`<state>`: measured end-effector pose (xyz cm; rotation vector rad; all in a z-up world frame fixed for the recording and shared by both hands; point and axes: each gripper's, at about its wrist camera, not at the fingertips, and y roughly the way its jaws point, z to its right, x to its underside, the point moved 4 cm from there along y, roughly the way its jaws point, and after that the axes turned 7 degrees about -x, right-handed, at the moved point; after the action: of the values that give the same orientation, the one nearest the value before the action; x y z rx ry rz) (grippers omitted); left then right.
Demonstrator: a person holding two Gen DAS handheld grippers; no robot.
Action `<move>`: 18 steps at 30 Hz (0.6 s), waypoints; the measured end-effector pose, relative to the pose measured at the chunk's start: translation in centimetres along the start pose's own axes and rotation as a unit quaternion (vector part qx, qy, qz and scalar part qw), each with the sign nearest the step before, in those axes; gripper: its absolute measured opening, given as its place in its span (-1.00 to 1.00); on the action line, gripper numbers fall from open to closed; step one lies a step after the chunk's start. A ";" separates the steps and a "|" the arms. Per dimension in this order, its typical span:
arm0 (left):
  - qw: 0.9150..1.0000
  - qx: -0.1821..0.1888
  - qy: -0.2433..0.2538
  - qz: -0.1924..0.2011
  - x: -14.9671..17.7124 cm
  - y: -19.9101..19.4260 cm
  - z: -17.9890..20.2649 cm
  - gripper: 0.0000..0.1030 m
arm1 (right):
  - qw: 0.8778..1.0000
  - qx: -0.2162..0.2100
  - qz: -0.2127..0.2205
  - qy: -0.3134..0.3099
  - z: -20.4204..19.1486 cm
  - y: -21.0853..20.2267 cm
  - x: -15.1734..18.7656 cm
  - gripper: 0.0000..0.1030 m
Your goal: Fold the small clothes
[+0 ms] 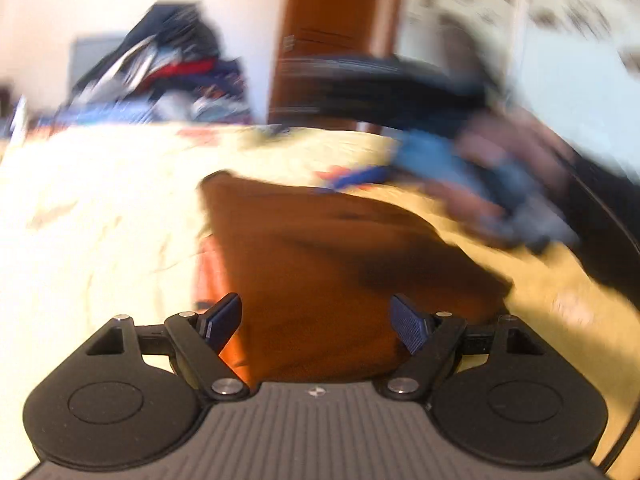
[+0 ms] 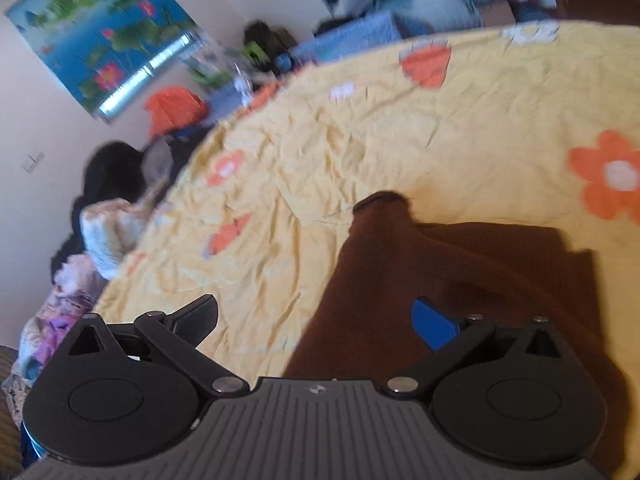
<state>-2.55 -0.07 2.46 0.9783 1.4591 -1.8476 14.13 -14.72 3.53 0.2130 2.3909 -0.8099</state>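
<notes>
Brown garment (image 2: 460, 280) on the bed (image 2: 320, 160): soft, light, floppy (pinch 2 edge corners). Left tool (image 1: 316, 320) and right tool (image 2: 316, 320) both gape apart, empty.

Bed covered by a wrinkled yellow sheet (image 2: 360, 128) with orange and white flower print; it fills the centre and right of the right wrist frame. One brown knit garment (image 2: 460, 272) lies directly on the sheet, lower right of that frame, partly folded with a narrow end toward frame centre. Left wrist frame, blurred: same garment at lower centre.
</notes>
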 end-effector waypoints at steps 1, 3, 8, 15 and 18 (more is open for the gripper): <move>0.999 0.001 -0.033 -0.011 -0.4 0.5 -1.4 0.58 | 1.000 0.008 0.020 0.004 0.8 -2.5 0.6 1.00; 0.994 -0.004 -0.101 -0.035 -1.5 1.9 -4.2 0.58 | 0.998 0.041 0.052 0.021 3.4 -6.6 1.6 1.00; 0.976 0.038 -0.195 -0.089 -4.2 7.4 -6.9 0.58 | 0.985 0.118 0.057 0.109 10.7 -10.1 3.7 1.00; 0.977 0.019 -0.168 -0.128 -8.0 14.7 -5.8 -0.41 | 0.994 0.063 0.037 0.087 10.5 -6.6 3.4 0.60; 0.990 -0.027 -0.094 -0.099 -9.1 14.6 -3.9 -0.74 | 0.995 0.064 0.012 0.081 10.2 -4.9 2.9 -0.47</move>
<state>15.03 0.42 1.53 0.6321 1.5260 -1.9697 15.17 -24.80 -2.19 0.3718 2.4827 -0.9681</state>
